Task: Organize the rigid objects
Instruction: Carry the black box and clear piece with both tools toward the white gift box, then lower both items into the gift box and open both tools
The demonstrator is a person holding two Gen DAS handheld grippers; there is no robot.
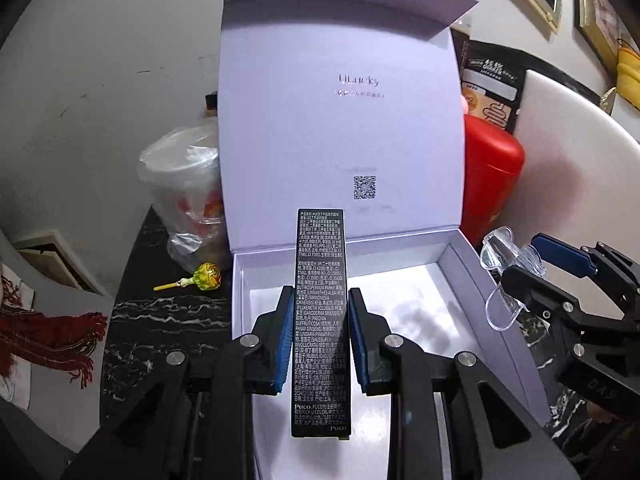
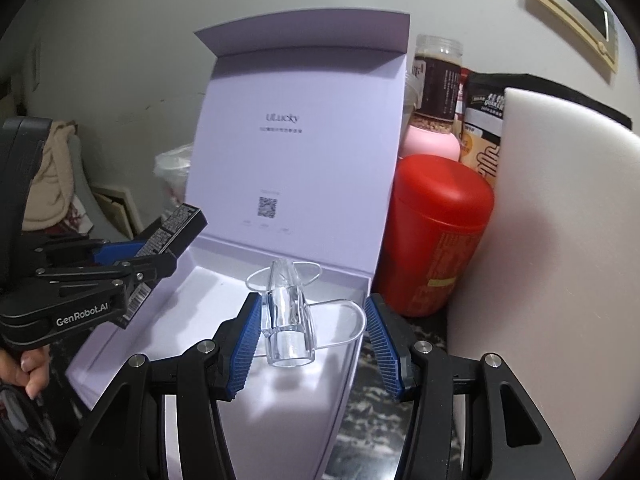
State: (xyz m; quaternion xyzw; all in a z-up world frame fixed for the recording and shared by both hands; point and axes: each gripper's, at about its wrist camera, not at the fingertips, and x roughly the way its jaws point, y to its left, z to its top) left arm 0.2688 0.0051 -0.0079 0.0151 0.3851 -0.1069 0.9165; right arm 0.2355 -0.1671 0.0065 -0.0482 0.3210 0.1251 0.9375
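One open lavender box [image 1: 472, 276], one black carton [image 1: 320, 320], one clear plastic piece [image 2: 288, 316], one lollipop [image 1: 200, 278], two grippers.

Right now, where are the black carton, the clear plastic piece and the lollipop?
black carton [image 1: 320, 320], left wrist view, middle of its printed face.
clear plastic piece [image 2: 286, 316], right wrist view, its central tube.
lollipop [image 1: 208, 276], left wrist view, its wrapped head.
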